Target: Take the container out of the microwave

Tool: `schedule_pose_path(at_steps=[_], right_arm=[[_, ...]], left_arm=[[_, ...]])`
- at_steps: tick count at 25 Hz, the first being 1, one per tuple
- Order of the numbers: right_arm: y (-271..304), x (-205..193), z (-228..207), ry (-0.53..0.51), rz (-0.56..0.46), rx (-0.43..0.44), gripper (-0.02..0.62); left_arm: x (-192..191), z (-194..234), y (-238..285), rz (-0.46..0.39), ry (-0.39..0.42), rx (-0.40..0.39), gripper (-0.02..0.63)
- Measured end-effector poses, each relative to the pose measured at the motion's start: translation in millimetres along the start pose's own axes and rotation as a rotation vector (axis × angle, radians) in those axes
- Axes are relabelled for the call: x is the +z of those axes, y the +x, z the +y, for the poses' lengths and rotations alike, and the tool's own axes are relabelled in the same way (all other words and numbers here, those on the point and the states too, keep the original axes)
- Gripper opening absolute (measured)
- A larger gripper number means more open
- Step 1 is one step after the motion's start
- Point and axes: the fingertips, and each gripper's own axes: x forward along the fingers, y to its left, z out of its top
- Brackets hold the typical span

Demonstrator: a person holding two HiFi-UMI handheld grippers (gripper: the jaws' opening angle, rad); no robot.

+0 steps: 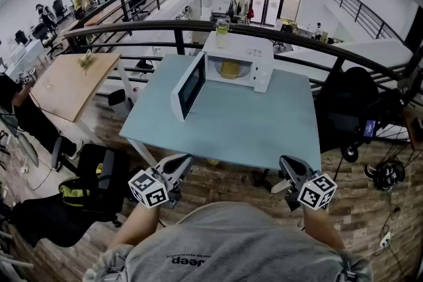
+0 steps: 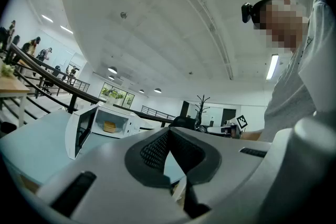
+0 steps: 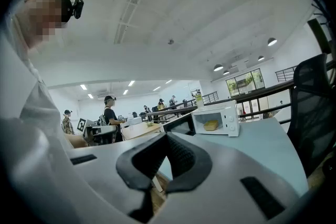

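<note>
A light grey short-sleeved T-shirt [image 1: 231, 244] with dark printed lettering across the chest is being worn by the person. A small black camera [image 2: 251, 11] is being carried on a dark head strap. The grey plastic left hand-held gripper [image 1: 180, 162] and the matching right hand-held gripper [image 1: 288, 163] are each being shown with black ribbed pads [image 2: 157, 150] and a white cube with black square markers [image 1: 149, 188].

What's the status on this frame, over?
Left gripper and right gripper shut, empty, short of the table. Yellow container sits inside the microwave, door open. Nothing on the table blocks the way.
</note>
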Motion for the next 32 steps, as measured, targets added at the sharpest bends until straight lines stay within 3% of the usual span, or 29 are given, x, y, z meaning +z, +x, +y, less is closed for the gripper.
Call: schedule_pose_path(at_steps=[18, 32], right_arm=[[-3.4, 13.3, -21.1, 0.022, -0.015, 0.026, 0.006], [-81.0, 30.0, -81.4, 0.003, -0.041, 0.121, 0.008]], left_arm=[[9.6, 3.5, 25.5, -0.035, -0.06, 0.027, 0.008], [4.7, -60.3, 109.0, -0.056, -0.101, 0.069, 0.008]])
